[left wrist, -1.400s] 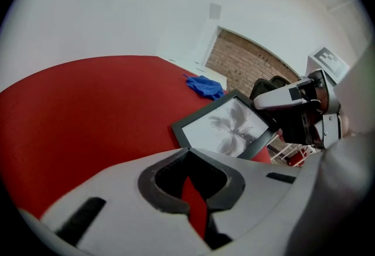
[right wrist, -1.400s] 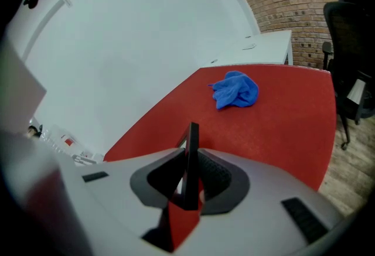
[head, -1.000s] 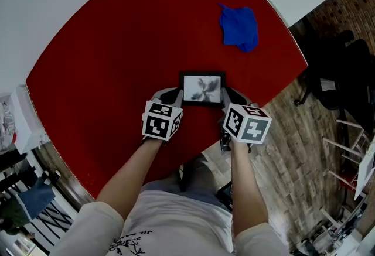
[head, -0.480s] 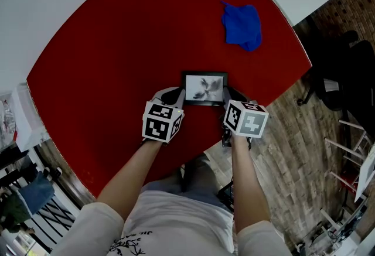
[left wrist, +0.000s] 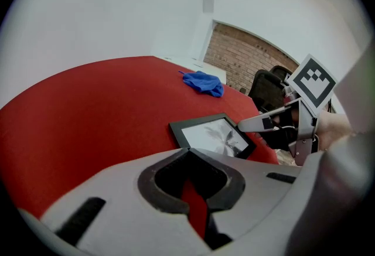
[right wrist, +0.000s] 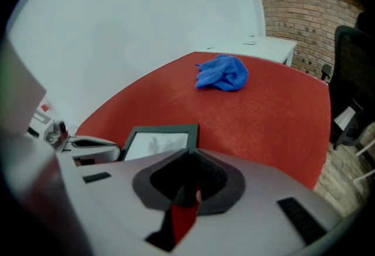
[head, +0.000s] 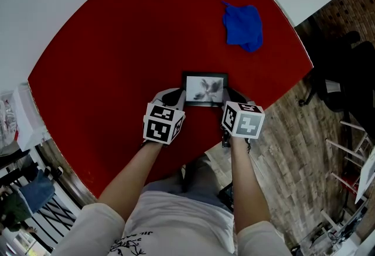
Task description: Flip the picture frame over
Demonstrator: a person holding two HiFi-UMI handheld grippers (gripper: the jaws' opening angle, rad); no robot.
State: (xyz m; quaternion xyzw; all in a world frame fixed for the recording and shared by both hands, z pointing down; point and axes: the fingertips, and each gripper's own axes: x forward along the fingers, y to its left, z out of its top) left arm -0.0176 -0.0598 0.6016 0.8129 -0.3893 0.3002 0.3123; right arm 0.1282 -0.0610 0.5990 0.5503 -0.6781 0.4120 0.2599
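Two sets of tongs bracket the picture frame (head: 204, 89), which lies flat and picture-side up on the red counter (head: 117, 44), close to the edge nearest the person. The left tongs (head: 177, 95) sit at the frame's left side and the right tongs (head: 232, 96) at its right, each pointing inward toward a near corner. Each gripper view shows its own jaws brought together at the tips with nothing caught between them, only red counter visible through the hollow behind the tips. The frame sits just past those tips rather than inside them. From the left gripper view, the pointed tip of the right tongs appears to rest against the frame's right edge, though actual contact is hard to confirm. This closed, two-sided placement reads as preparation to pry or lever: narrow tips can slip under a thin, flat rim more easily than spread jaws could pinch it. Working from both sides should also keep the frame from sliding on the cloth-like surface while one edge is raised. The flip has not begun. A crumpled blue cloth (head: 242, 26) lies well apart, toward the far side of the counter.
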